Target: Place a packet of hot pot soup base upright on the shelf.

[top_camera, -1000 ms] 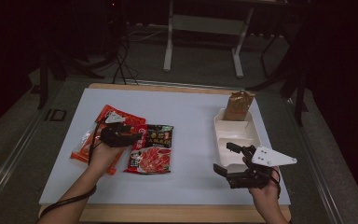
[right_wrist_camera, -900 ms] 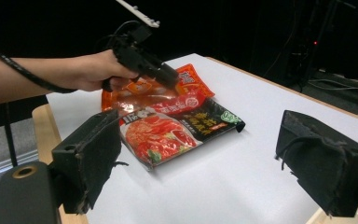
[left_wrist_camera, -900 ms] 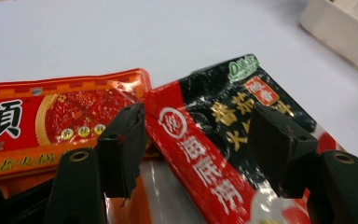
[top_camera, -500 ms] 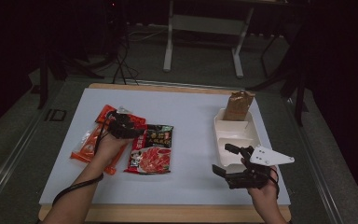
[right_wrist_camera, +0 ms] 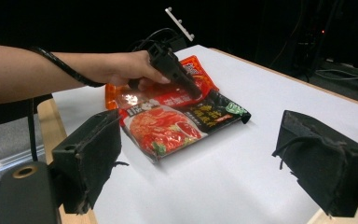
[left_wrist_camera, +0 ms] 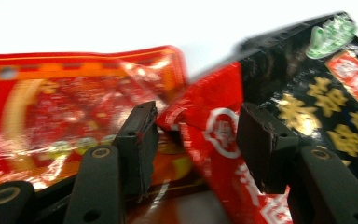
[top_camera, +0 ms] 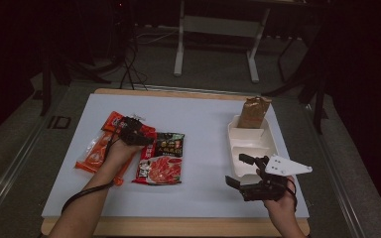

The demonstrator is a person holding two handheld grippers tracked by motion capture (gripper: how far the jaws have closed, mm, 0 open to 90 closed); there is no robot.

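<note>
Three food packets lie at the table's left: an orange one [top_camera: 95, 154], a red one [top_camera: 116, 120] and a black-and-red one [top_camera: 161, 159]. My left gripper [top_camera: 130, 133] is down on the red packet. In the left gripper view its jaws [left_wrist_camera: 193, 126] have just been closing and straddle a crumpled fold of the red packet [left_wrist_camera: 205, 135], with the pads still apart, and the black-and-red packet [left_wrist_camera: 307, 79] lies beside it. My right gripper [top_camera: 238, 170] hovers open near the front right, nothing between its jaws [right_wrist_camera: 200, 135].
A white compartment tray [top_camera: 268, 144] sits at the right with a brown packet [top_camera: 254, 111] standing in its far compartment. The right gripper view looks across the bare white tabletop [right_wrist_camera: 242, 168] to the other hand [right_wrist_camera: 121, 70] on the packets. The table's front edge [top_camera: 178, 227] is close.
My left gripper has moved away from the person and lower, onto the red packet, and its jaws have narrowed. The right gripper has stayed where it was.
</note>
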